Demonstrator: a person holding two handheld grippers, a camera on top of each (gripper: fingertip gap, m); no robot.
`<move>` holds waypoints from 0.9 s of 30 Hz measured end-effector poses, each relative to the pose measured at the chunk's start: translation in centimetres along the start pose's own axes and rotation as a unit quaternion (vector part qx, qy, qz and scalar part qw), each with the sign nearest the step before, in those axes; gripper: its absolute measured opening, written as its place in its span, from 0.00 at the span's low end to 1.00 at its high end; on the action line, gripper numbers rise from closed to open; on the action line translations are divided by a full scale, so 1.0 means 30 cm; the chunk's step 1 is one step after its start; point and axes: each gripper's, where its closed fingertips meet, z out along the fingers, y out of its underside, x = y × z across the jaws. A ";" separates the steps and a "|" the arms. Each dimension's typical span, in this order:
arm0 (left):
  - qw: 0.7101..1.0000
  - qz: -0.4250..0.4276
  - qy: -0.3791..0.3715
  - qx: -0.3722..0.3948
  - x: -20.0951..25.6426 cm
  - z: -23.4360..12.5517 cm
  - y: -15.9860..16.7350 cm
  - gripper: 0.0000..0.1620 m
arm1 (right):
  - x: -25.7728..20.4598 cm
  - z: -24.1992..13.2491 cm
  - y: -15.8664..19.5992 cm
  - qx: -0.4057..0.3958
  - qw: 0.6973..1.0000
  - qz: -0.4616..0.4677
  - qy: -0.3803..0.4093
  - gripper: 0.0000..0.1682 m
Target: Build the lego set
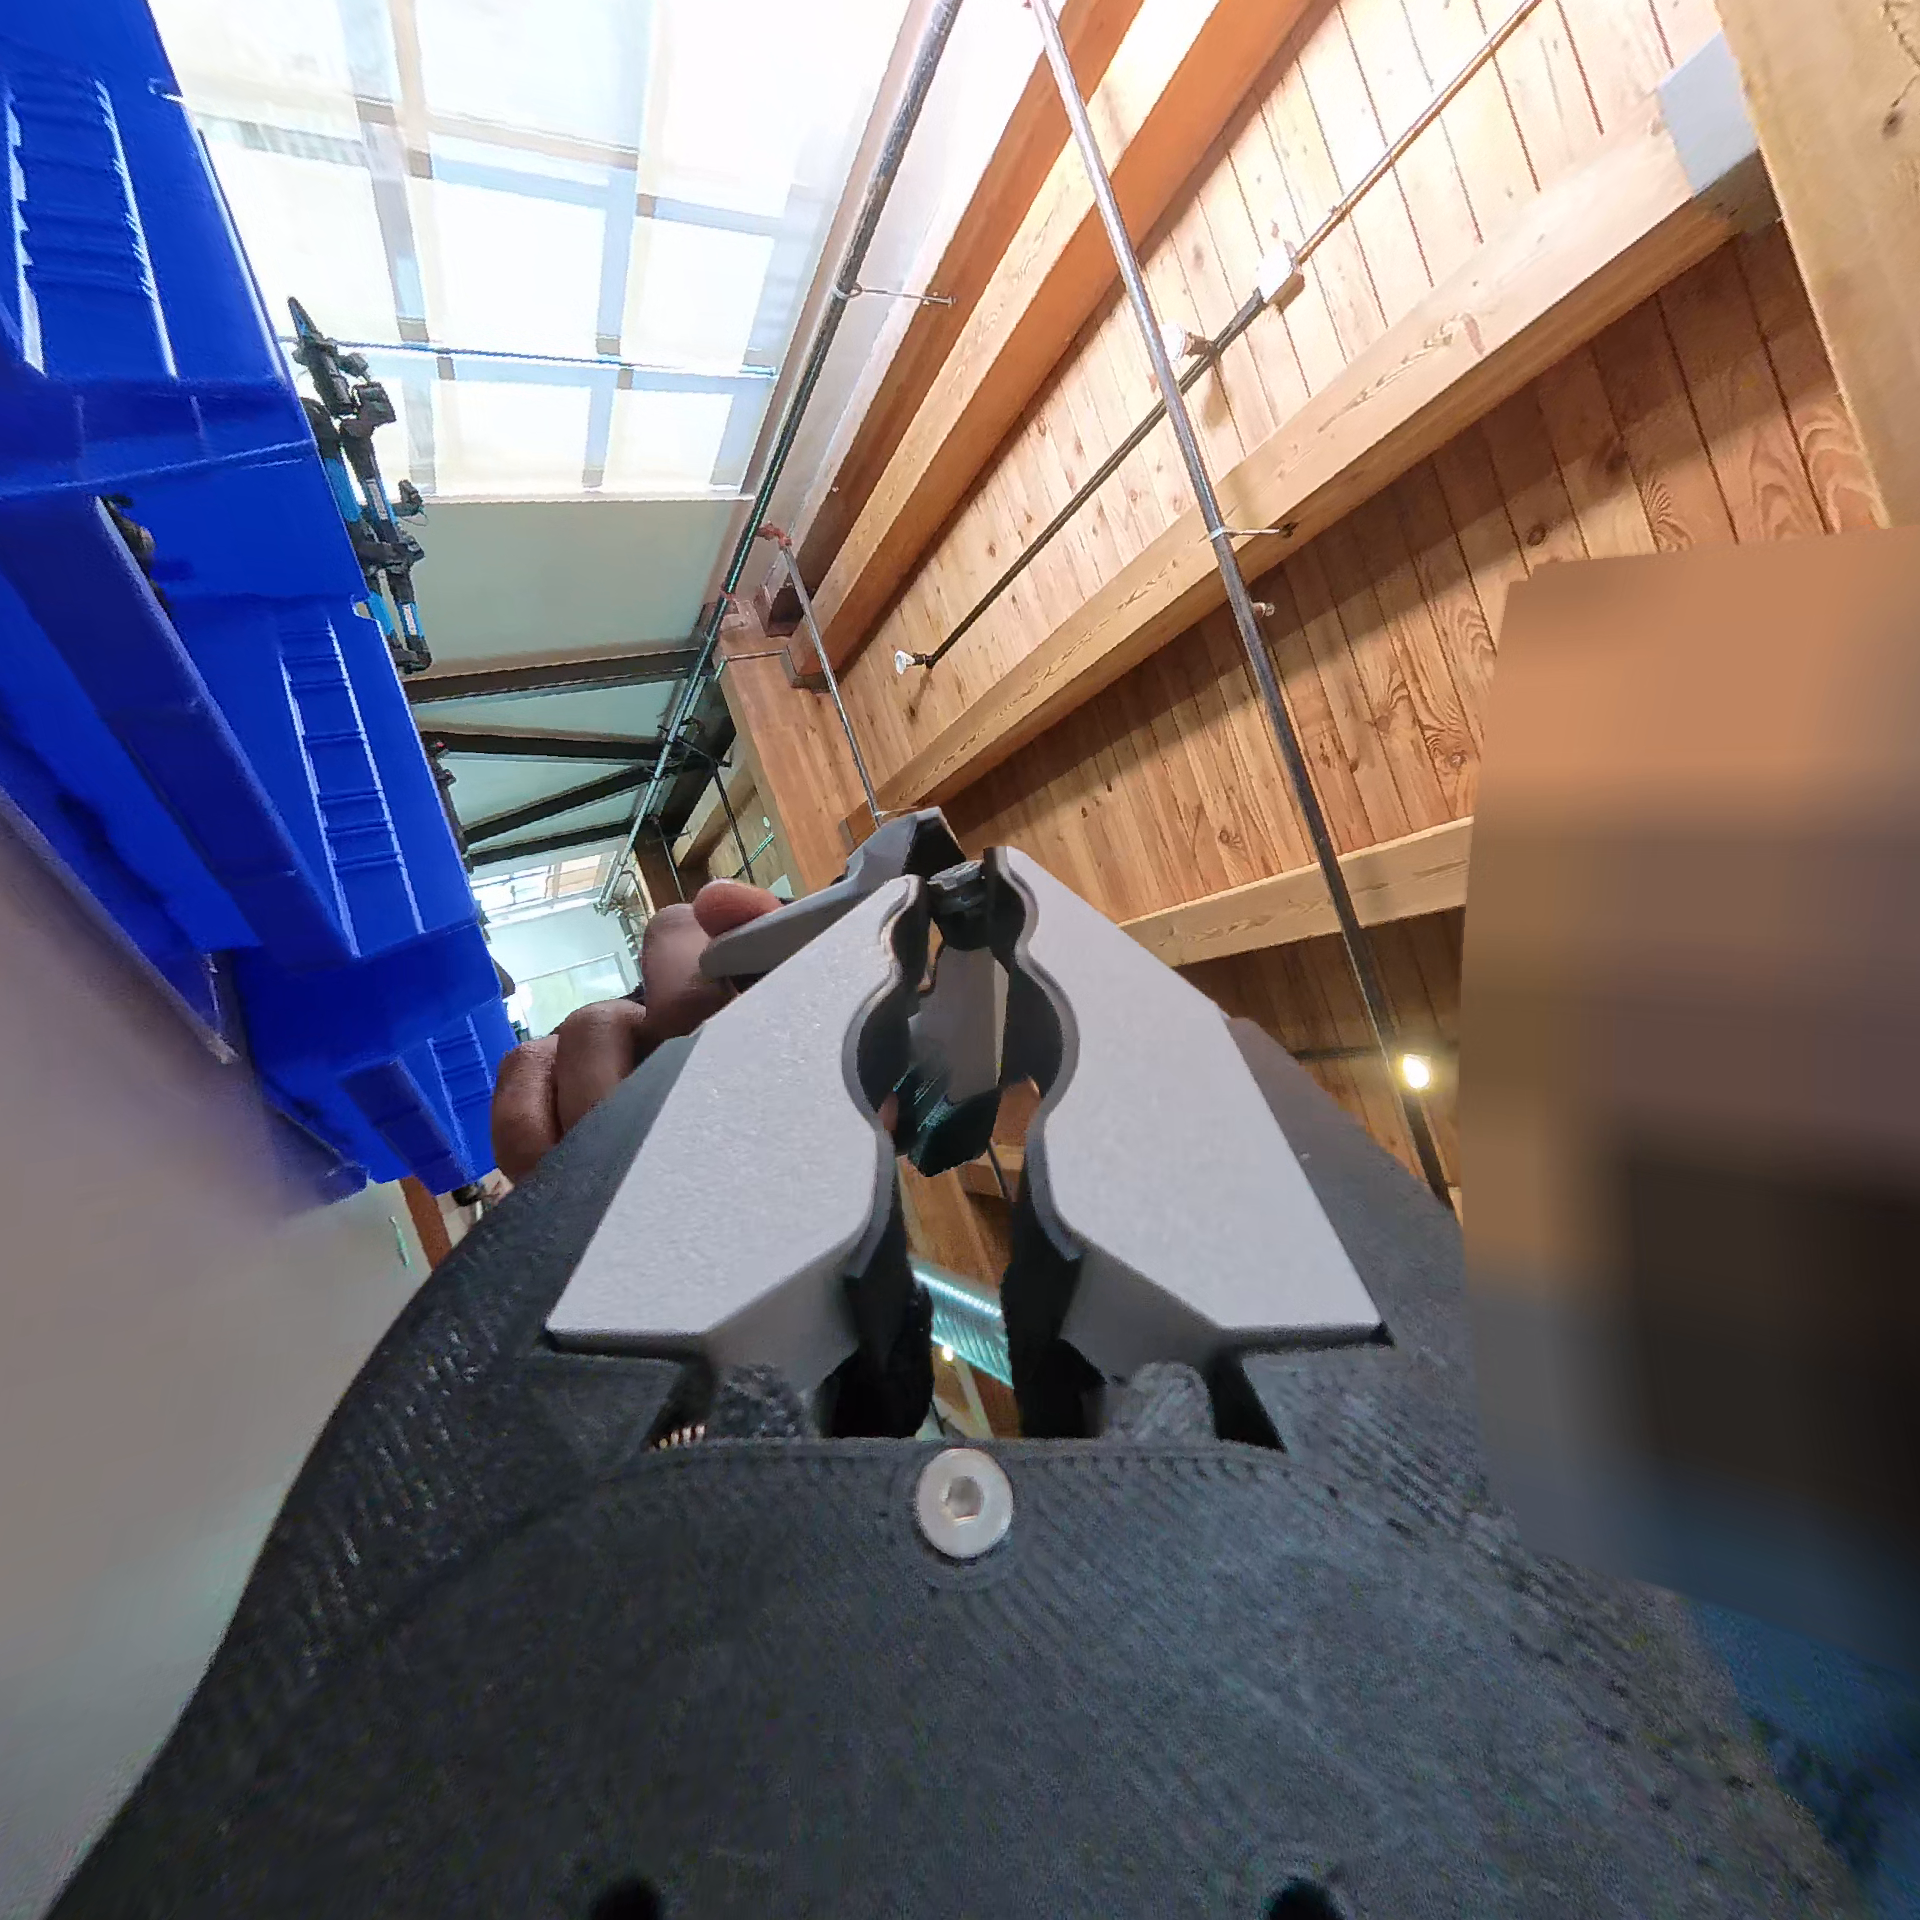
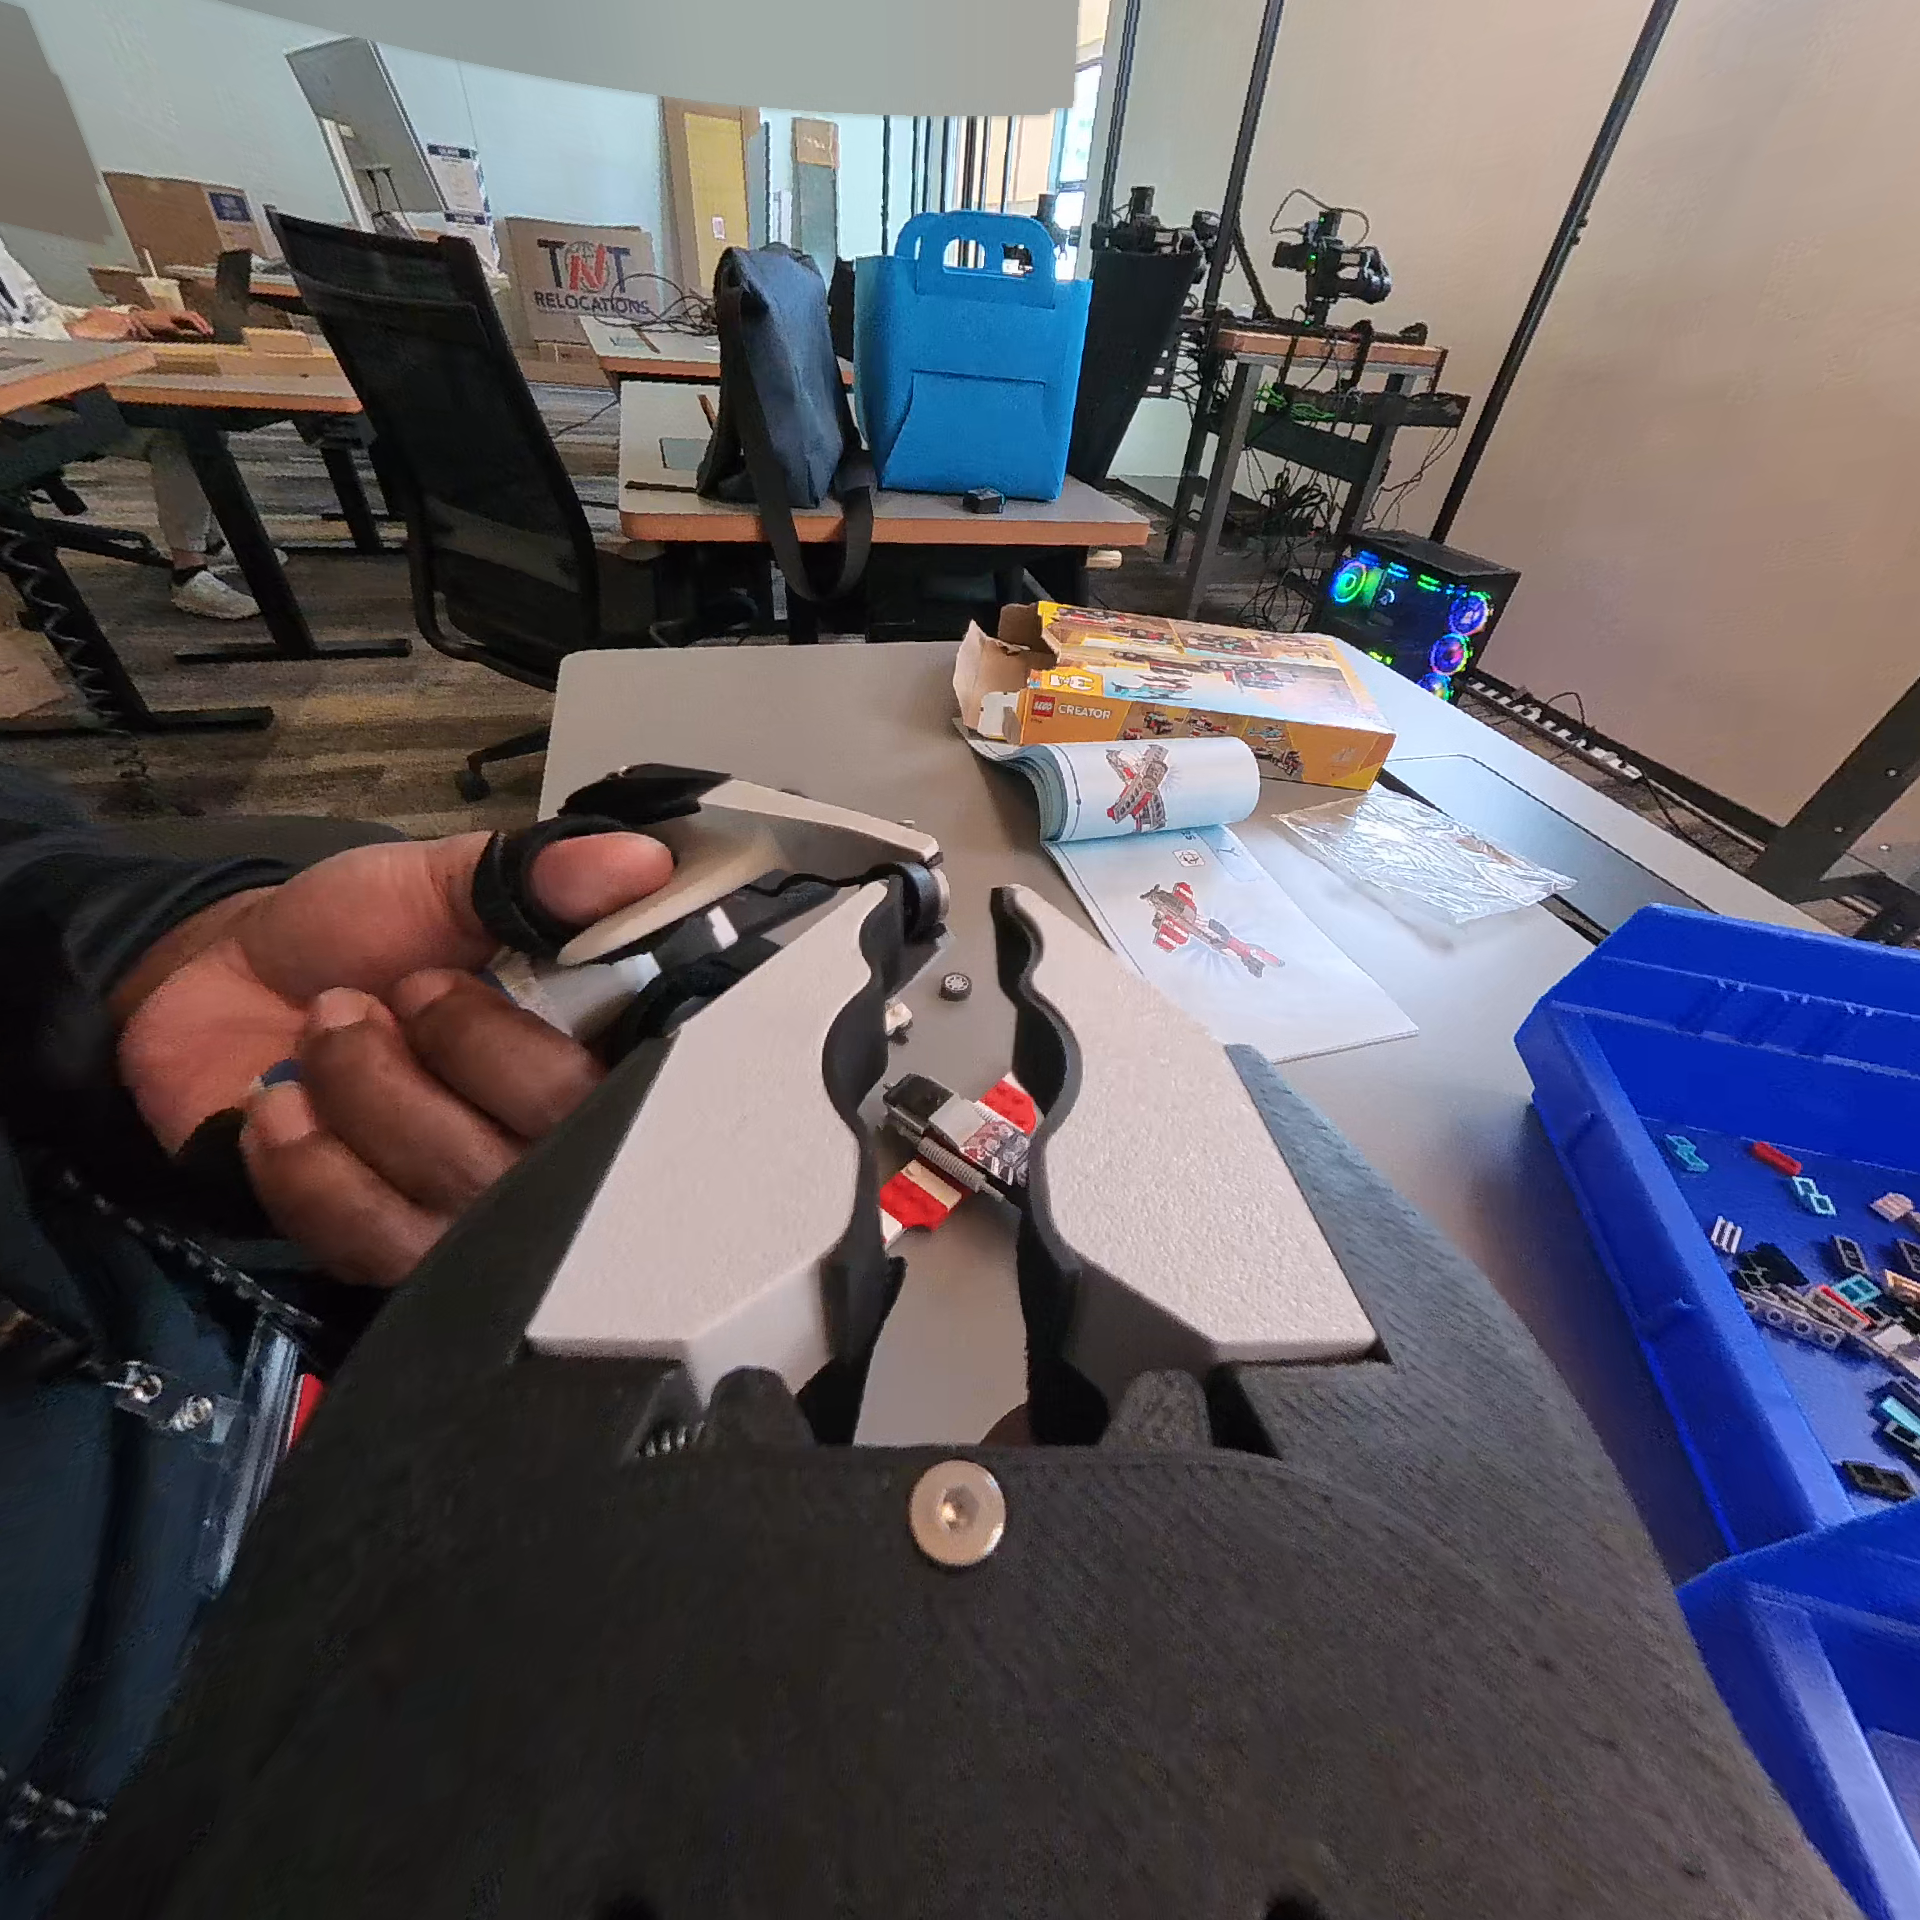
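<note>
Grey table [image 2: 748, 707] in an office room; right gripper [image 2: 961, 899] gapes over a red-white lego model [image 2: 961, 1153]; left gripper [image 1: 961, 883], aimed at wooden ceiling [image 1: 1351, 623], pinches a dark wheel piece [image 1: 954, 902]

Left wrist view: the small dark piece [image 1: 961, 902] at the fingertips of the left gripper [image 1: 961, 883] is too small to identify, and the blue bin [image 1: 208, 623] is cut off by the left edge.

Right wrist view: the red-and-white lego model [image 2: 961, 1158] is partly hidden behind the fingers of the right gripper [image 2: 951, 904]; whether they touch it cannot be told. The blue parts bin [image 2: 1621, 1143] is cropped at the right edge, and its loose pieces [image 2: 1839, 1288] are too small to tell apart. The instruction booklet [image 2: 1226, 935] shows only its open page.
</note>
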 end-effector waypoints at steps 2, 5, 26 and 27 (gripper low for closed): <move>1.000 -0.010 0.001 0.007 0.000 -0.001 -0.004 0.07 | 0.001 0.003 0.001 -0.004 1.000 0.004 0.003 0.10; 1.000 -0.019 0.001 0.017 0.002 -0.004 -0.010 0.07 | 0.001 0.010 0.002 -0.015 1.000 0.007 0.007 0.10; 0.998 0.052 -0.017 0.030 0.033 -0.013 -0.027 0.07 | -0.022 0.045 -0.021 -0.024 0.999 0.039 -0.024 0.05; 0.998 0.057 -0.019 0.029 0.033 -0.012 -0.027 0.07 | -0.022 0.045 -0.021 -0.022 0.999 0.039 -0.025 0.05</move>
